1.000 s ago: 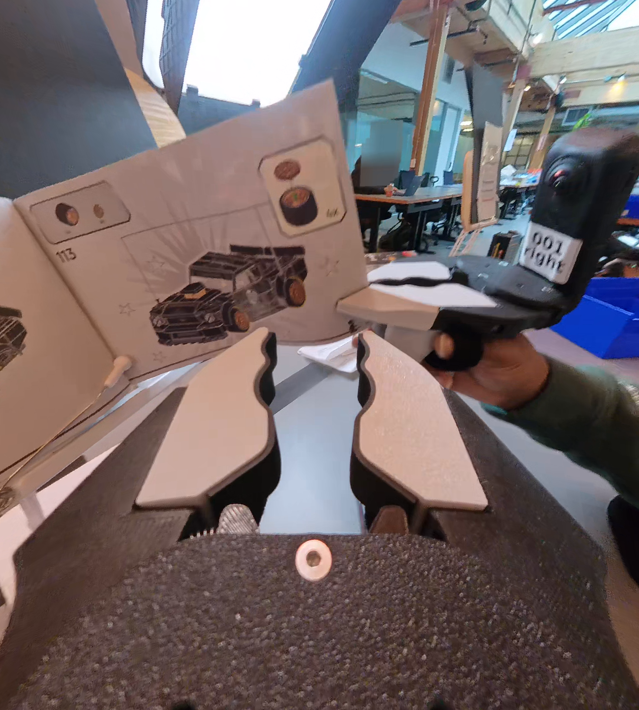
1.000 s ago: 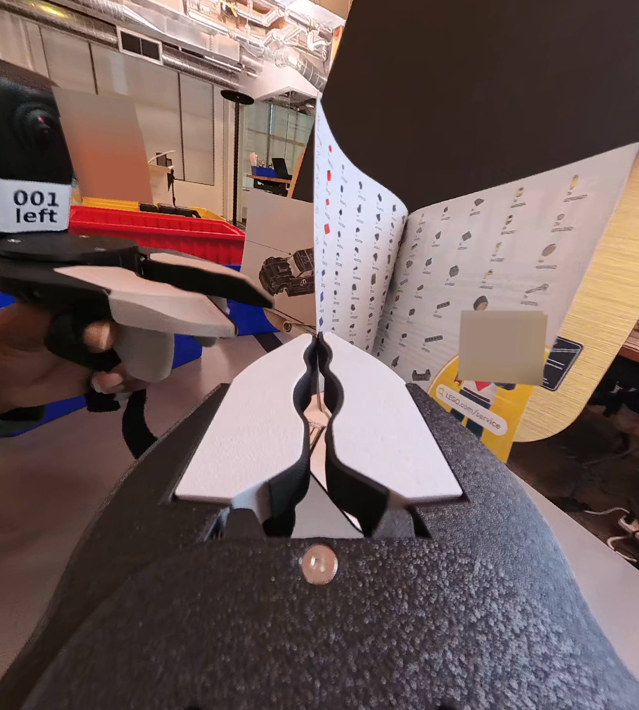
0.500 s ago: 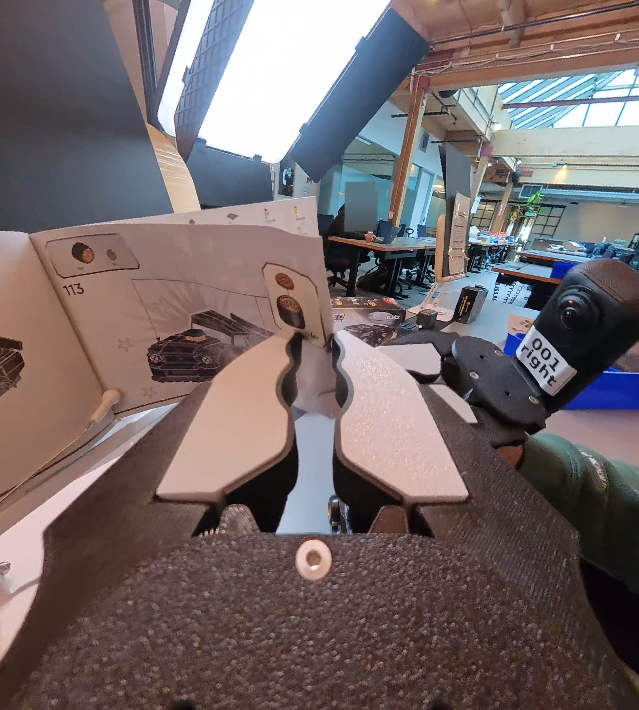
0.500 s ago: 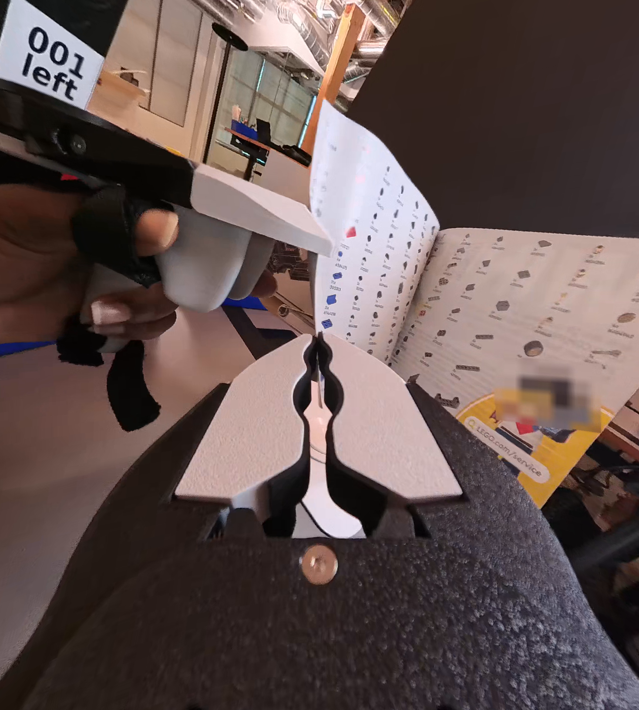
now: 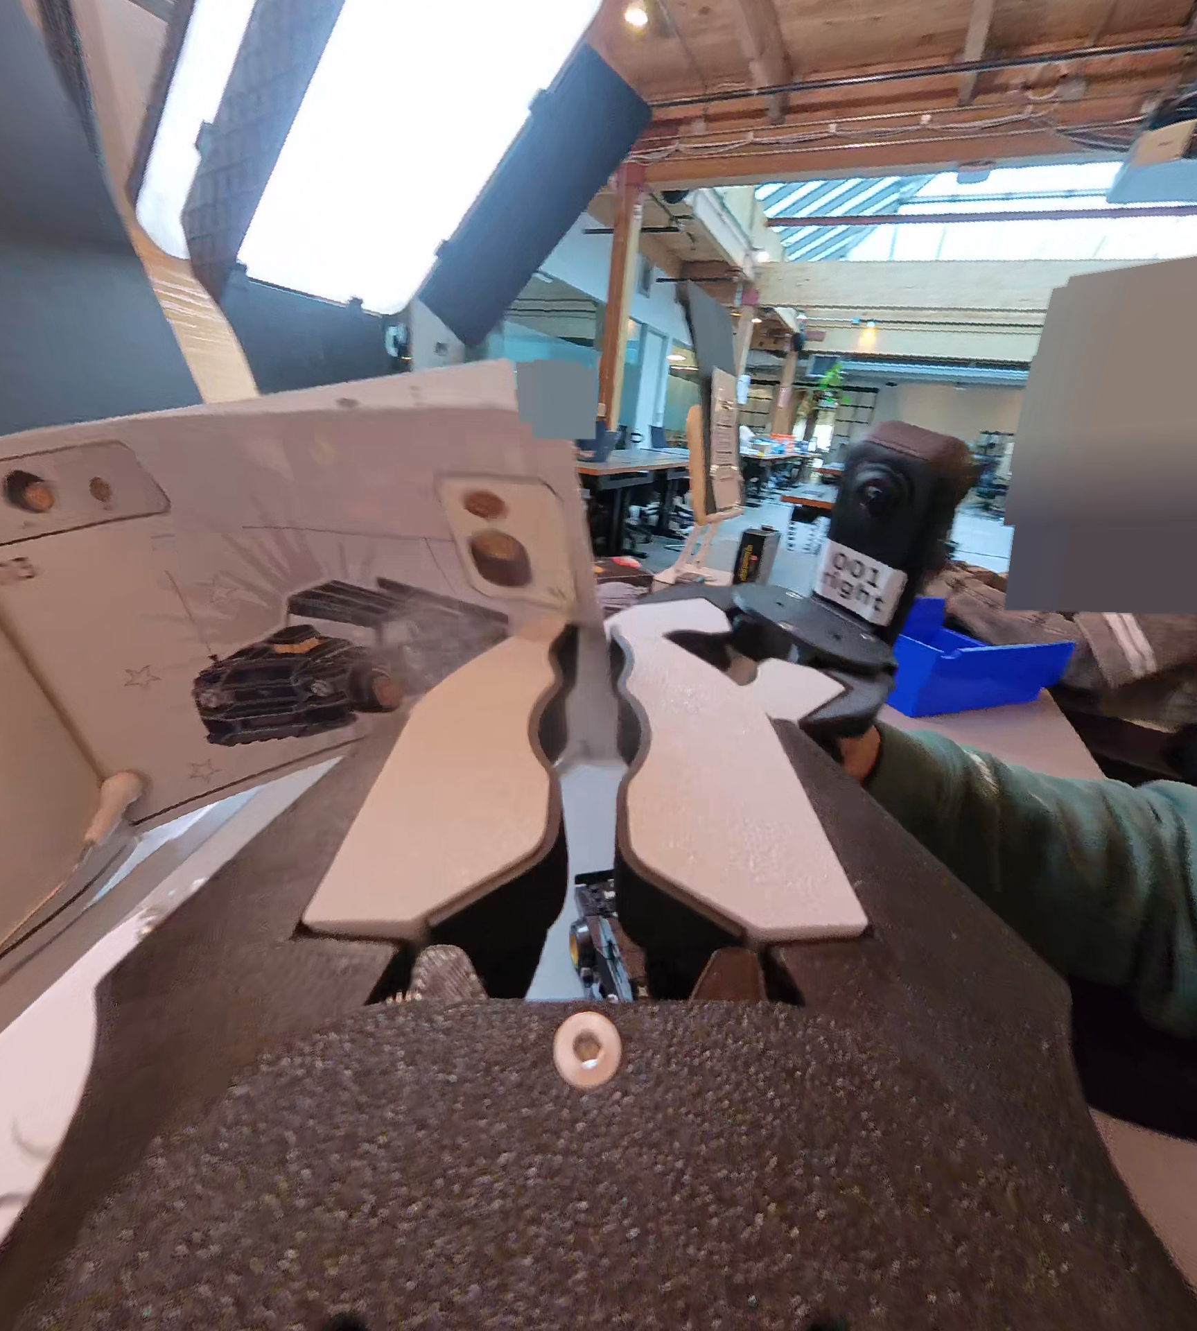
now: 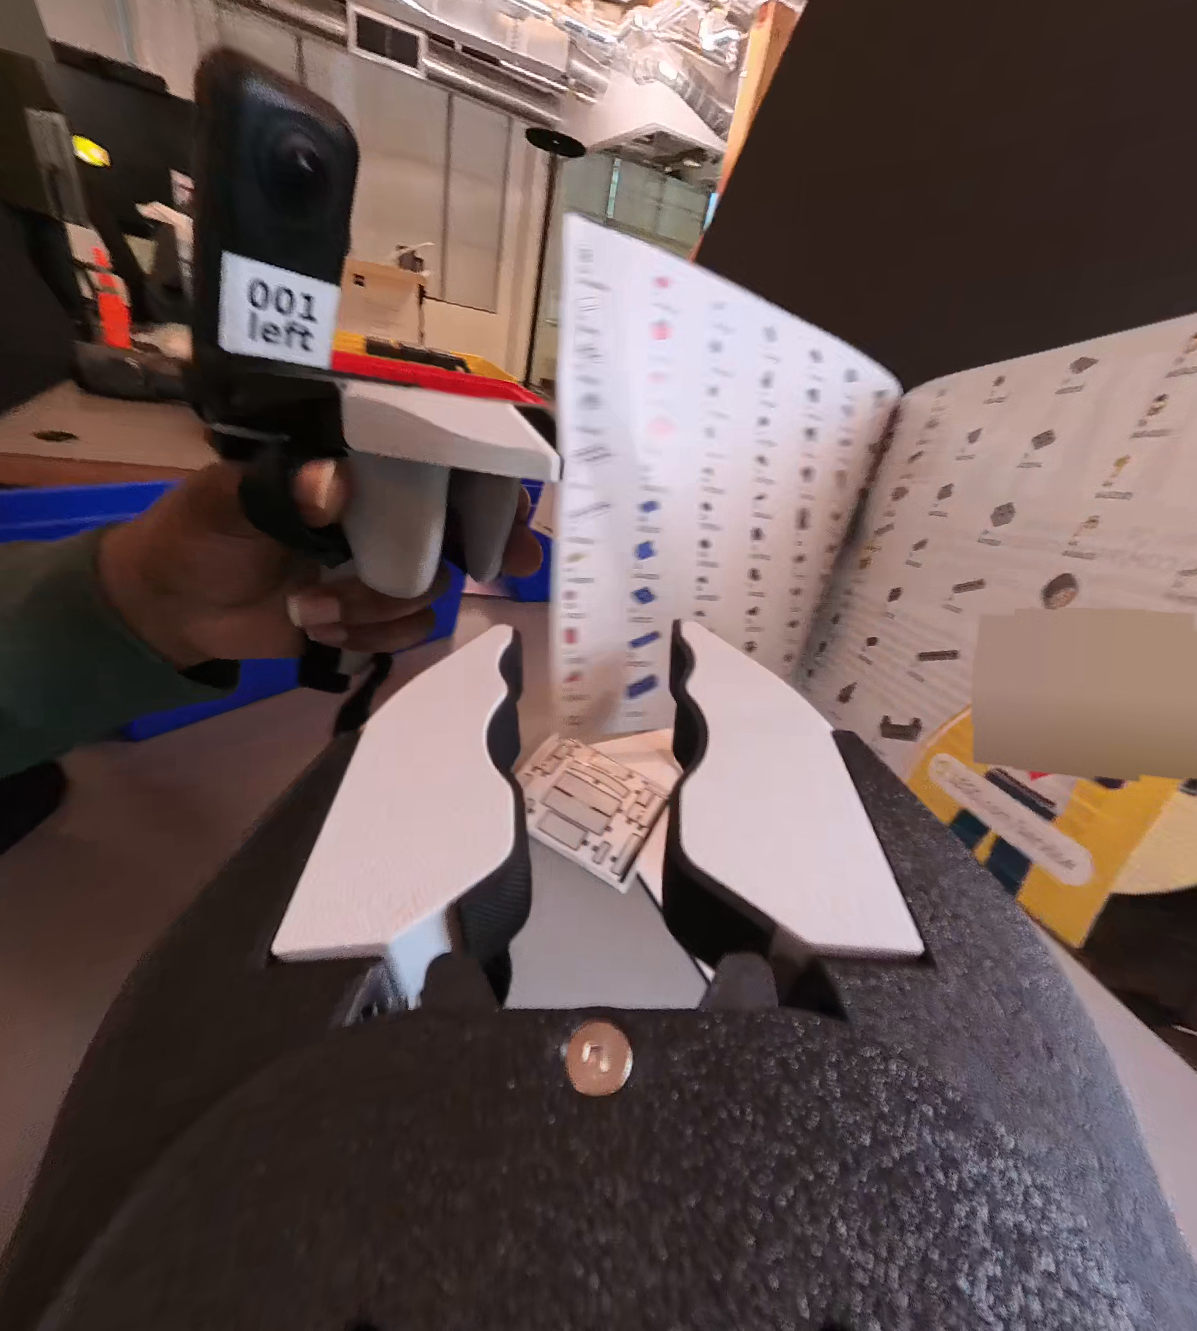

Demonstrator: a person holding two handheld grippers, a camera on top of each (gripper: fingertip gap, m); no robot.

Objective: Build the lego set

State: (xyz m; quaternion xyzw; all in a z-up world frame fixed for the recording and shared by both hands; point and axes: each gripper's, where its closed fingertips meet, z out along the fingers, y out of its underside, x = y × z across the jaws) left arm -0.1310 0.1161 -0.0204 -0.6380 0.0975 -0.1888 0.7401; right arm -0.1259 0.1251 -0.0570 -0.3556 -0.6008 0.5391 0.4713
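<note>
The left gripper (image 5: 588,634) is held level, its white textured fingers (image 5: 466,778) pinched on the free edge of a page (image 5: 257,576) of the instruction booklet (image 6: 1013,504), which stands open on the desk (image 6: 77,900). The page is thin matte paper printed with a black car. The right gripper (image 6: 595,634) points at the booklet with its jaws spread apart, empty. Beneath them a small sticker sheet (image 6: 592,799) lies flat on the desk, beside the booklet's lower edge.
</note>
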